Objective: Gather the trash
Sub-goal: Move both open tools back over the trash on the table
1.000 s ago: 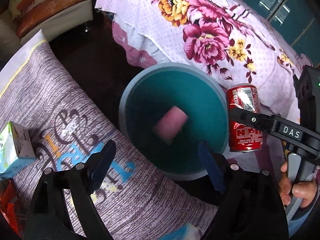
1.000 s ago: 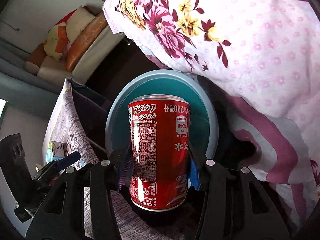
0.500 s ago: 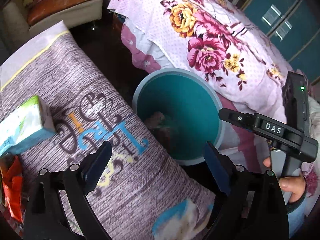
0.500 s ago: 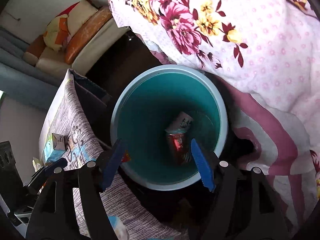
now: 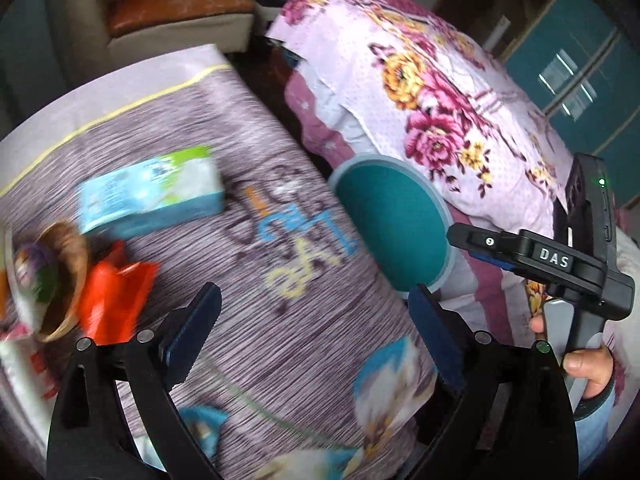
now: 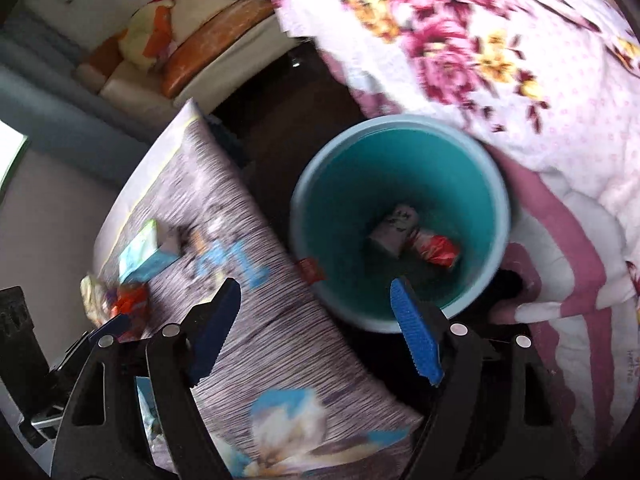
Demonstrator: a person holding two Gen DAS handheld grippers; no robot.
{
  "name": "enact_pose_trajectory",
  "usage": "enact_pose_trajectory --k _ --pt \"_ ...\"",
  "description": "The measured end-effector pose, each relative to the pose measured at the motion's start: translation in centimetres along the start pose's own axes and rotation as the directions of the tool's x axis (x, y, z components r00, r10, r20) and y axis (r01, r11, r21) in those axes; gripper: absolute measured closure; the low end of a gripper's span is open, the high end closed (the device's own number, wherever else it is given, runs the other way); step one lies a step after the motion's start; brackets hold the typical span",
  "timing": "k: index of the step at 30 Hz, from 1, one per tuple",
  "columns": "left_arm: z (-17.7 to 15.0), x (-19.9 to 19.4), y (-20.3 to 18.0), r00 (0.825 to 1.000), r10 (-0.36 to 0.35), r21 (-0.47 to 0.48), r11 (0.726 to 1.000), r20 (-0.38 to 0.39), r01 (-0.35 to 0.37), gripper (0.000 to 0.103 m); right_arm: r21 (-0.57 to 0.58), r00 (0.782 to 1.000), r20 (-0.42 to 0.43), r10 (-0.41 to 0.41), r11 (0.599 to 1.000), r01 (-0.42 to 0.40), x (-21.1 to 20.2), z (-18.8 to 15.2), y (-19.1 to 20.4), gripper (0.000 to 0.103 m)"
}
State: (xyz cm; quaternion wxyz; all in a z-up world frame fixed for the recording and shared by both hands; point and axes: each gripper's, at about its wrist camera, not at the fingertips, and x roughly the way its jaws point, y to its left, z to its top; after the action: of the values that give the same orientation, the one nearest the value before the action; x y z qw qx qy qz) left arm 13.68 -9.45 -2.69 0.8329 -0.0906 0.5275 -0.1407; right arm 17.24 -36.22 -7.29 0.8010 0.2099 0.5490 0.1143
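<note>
A teal bin point(image 6: 360, 184) stands on the floor between the table and the bed. At its bottom lie a red soda can point(image 6: 434, 248) and a pale carton point(image 6: 396, 224). My right gripper point(image 6: 316, 286) hangs above the bin's near rim and the table edge; its jaws are opening with nothing between them. My left gripper point(image 5: 314, 296) stands wide open and empty over the table cloth, with the bin point(image 5: 392, 220) up and to its right. On the table lie a blue-green carton point(image 5: 152, 196), an orange-red wrapper point(image 5: 112, 300) and a brown paper cup point(image 5: 52, 280).
The table point(image 5: 300, 340) wears a grey-purple printed cloth. A bed with a floral quilt point(image 5: 420, 100) crowds the bin's far side. A sofa point(image 5: 172, 12) stands at the back. A person's hand point(image 5: 588, 364) holds the right gripper's handle. A small red scrap point(image 6: 310, 270) sits by the bin's rim.
The right gripper let go of the red can, which dropped into the bin, and its jaws spread. Both grippers rose and swung left toward the table, bringing the carton and wrapper into view.
</note>
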Motion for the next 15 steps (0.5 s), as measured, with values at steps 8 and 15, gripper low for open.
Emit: enact_pose_trajectory --k 8,15 --pt "-2.9 -6.2 6.5 0.995 0.061 -0.113 0.992 0.079 -0.052 0.008 -0.129 0.998 -0.040 0.046 0.990 -0.051 -0.3 -2.2 7.8 0.029" --pt "-6.5 -11.4 13.3 0.980 0.142 -0.247 0.963 0.138 -0.104 0.008 -0.266 0.991 -0.111 0.071 0.959 -0.098 0.9 -4.8 15.2 0.029"
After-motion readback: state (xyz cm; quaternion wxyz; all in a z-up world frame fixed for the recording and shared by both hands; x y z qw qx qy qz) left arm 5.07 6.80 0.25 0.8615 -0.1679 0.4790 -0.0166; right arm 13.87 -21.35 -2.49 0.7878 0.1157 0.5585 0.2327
